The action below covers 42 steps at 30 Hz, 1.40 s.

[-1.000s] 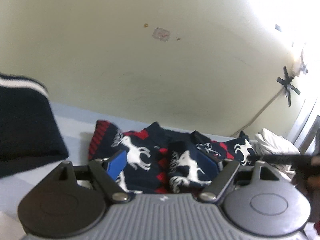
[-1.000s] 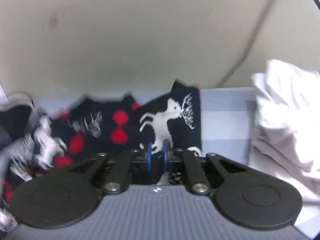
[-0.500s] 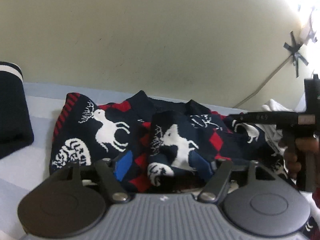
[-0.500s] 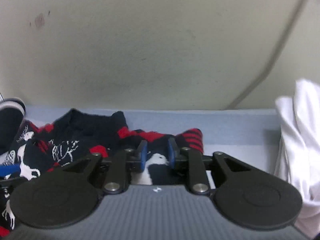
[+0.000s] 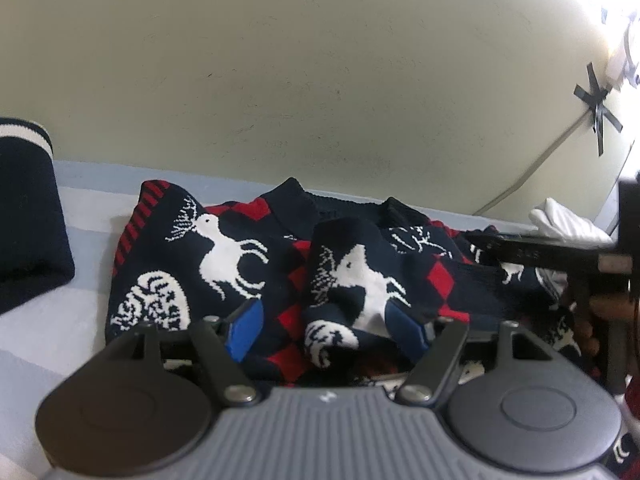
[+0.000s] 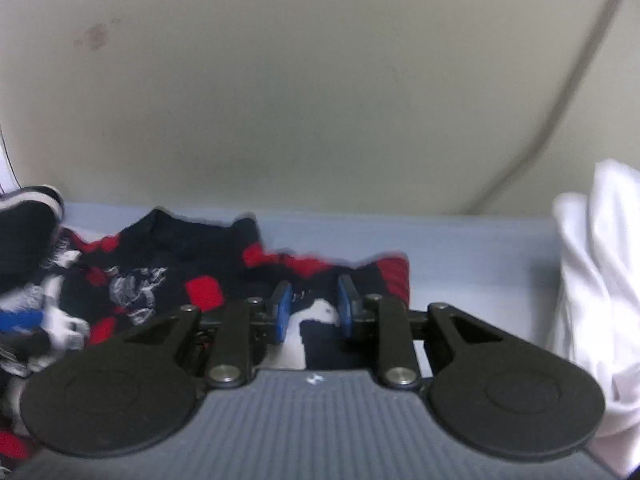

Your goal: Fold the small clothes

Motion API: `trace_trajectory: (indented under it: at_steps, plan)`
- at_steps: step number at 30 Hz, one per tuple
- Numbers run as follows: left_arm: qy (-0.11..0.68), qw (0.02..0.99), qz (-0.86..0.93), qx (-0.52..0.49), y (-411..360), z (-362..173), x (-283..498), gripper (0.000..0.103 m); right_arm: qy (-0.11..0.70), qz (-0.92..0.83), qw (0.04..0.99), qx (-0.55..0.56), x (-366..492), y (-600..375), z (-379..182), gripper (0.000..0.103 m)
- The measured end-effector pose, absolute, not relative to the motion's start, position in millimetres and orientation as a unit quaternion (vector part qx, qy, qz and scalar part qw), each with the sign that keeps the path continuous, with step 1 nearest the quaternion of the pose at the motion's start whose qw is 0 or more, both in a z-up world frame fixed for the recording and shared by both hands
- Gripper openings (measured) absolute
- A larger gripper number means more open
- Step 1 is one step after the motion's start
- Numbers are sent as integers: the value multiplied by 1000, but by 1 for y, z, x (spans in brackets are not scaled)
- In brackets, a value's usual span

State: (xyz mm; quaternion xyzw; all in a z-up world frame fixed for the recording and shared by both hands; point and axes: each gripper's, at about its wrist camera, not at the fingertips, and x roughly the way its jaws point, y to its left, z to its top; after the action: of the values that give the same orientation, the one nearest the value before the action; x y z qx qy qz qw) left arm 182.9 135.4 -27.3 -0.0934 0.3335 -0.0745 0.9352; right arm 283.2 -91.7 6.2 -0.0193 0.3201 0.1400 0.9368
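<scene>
Spread in a crumpled heap on the pale blue striped bed [image 5: 60,312], against the back edge where the cream wall [image 5: 320,100] rises: a navy and red reindeer sweater [image 5: 224,256]. Bunched so that sleeves, hem and collar cannot be told apart with certainty; a raised fold with a white deer stands at the middle.

Left gripper [image 5: 324,328] low over the near part of the sweater, blue fingers [image 5: 244,326] spread wide apart, one on each side of the raised fold. Right-hand pad partly buried behind knit; whether either pad touches the cloth hard to tell. Front of the sweater hidden beneath the gripper's grey body.

Right gripper [image 6: 314,314] at the sweater's right end near the red ribbed edge, fingers [image 6: 282,312] parted with a gap between, knit showing in the gap but not pinched. Blurred view; contact with the cloth not clear. Same gripper seen from the left wrist camera only as a dark bar and part of a hand at the right edge, cut off by the frame.

At the bed's left edge, a dark navy garment with white stripes [image 5: 28,216], cut off at the frame. At the right edge, a white cloth pile [image 6: 596,288], also cut off, just apart from the sweater. A cable [image 6: 540,132] running down the wall, lower end hidden behind the white pile.
</scene>
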Motion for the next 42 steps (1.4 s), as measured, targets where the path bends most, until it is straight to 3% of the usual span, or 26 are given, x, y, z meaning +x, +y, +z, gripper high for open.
trace_trajectory:
  at_steps: [3, 10, 12, 14, 16, 17, 18, 21, 25, 31, 33, 36, 42]
  plan:
    - [333, 935, -77, -95, 136, -28, 182, 70, 325, 130, 935, -59, 281, -81, 18, 30]
    - [329, 934, -85, -112, 141, -28, 181, 73, 285, 185, 940, 8, 236, -86, 53, 31]
    - [328, 933, -91, -118, 143, -27, 180, 89, 307, 190, 932, 16, 236, -85, 49, 31]
    - [319, 935, -93, -126, 145, -25, 177, 95, 326, 200, 924, 32, 235, -84, 45, 31]
    - [320, 933, -96, -136, 147, -25, 178, 94, 333, 222, 915, 55, 231, -79, 36, 31]
    - [324, 930, -96, -141, 148, -26, 180, 85, 336, 236, 910, 59, 228, -75, 33, 32]
    - [330, 928, -95, -144, 148, -27, 182, 61, 341, 245, 906, 57, 226, -71, 30, 33]
    - [342, 925, -90, -138, 146, -28, 182, 25, 334, 249, 909, 33, 218, -66, 16, 39]
    - [355, 921, -84, -139, 141, -19, 169, 19, 322, 254, 910, 64, 213, -76, 13, 40]
    - [361, 922, -72, -117, 134, -21, 169, 26, 314, 256, 910, 84, 213, -78, 9, 41]
    - [355, 924, -72, -127, 138, -19, 167, 43, 310, 257, 910, 96, 212, -79, 7, 42]
    - [325, 933, -67, -140, 144, -12, 161, 59, 300, 252, 912, 120, 211, -85, 6, 46]
    - [335, 933, -47, -121, 140, -19, 168, 63, 287, 238, 915, 156, 207, -96, 7, 52]
